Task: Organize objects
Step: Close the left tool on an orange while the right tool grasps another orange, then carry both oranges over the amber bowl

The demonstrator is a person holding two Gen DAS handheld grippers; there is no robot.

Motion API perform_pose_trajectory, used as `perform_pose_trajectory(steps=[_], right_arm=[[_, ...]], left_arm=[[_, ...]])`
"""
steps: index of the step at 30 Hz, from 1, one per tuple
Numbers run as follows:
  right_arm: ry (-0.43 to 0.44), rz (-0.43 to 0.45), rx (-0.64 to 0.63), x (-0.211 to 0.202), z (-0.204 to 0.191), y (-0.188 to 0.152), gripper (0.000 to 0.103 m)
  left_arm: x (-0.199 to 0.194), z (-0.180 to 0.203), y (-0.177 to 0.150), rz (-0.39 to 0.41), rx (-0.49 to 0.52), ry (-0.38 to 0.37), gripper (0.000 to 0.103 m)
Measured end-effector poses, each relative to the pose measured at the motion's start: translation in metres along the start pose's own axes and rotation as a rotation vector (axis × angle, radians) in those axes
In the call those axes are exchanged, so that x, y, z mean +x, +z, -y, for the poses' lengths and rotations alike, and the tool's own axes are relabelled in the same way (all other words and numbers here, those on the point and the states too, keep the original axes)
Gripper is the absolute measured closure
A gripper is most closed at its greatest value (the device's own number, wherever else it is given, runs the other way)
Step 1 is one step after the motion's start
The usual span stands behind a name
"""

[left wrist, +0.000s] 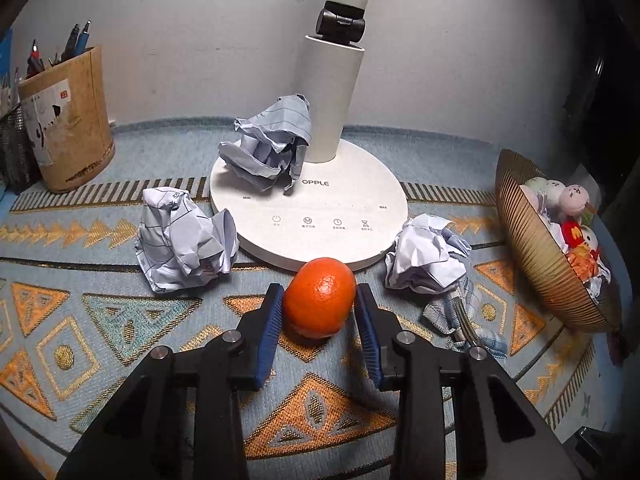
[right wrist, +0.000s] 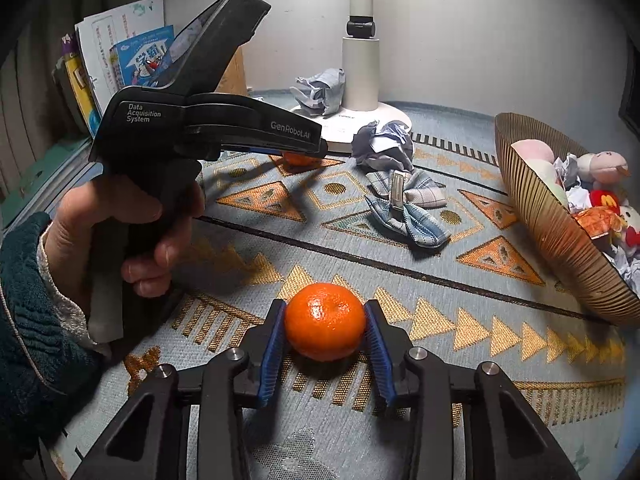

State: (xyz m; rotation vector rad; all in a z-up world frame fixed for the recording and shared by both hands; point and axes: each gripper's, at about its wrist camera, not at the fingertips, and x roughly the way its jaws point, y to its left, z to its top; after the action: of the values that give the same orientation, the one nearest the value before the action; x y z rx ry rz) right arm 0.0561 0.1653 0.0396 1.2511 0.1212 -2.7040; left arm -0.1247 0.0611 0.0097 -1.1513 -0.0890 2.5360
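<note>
In the left wrist view my left gripper has its blue pads on both sides of an orange tangerine that rests on the patterned cloth just in front of the lamp base. In the right wrist view my right gripper has its pads against a second tangerine on the cloth. The left gripper's body shows there too, held by a hand, with its tangerine at its tip. Crumpled paper balls lie on the lamp base, left of it and right of it.
A ribbed golden bowl with plush toys and paper stands at the right. A checked cloth bow with a clip lies mid-table. A pen holder stands back left; books lean at the left wall.
</note>
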Motion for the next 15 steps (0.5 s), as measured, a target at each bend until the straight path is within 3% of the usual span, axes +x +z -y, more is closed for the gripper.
perform_pose_trajectory(steps=[7,15], right_arm=[[-0.022,0.087,0.106,-0.021,0.021,-0.002,0.066],[-0.042,0.093,0.240,-0.049,0.053,-0.028,0.066]], left_arm=[[-0.051,0.009,-0.031,0.037,0.032,0.035,0.070],[-0.115,0.010,-0.096,0.045,-0.002,0.057,0.070]])
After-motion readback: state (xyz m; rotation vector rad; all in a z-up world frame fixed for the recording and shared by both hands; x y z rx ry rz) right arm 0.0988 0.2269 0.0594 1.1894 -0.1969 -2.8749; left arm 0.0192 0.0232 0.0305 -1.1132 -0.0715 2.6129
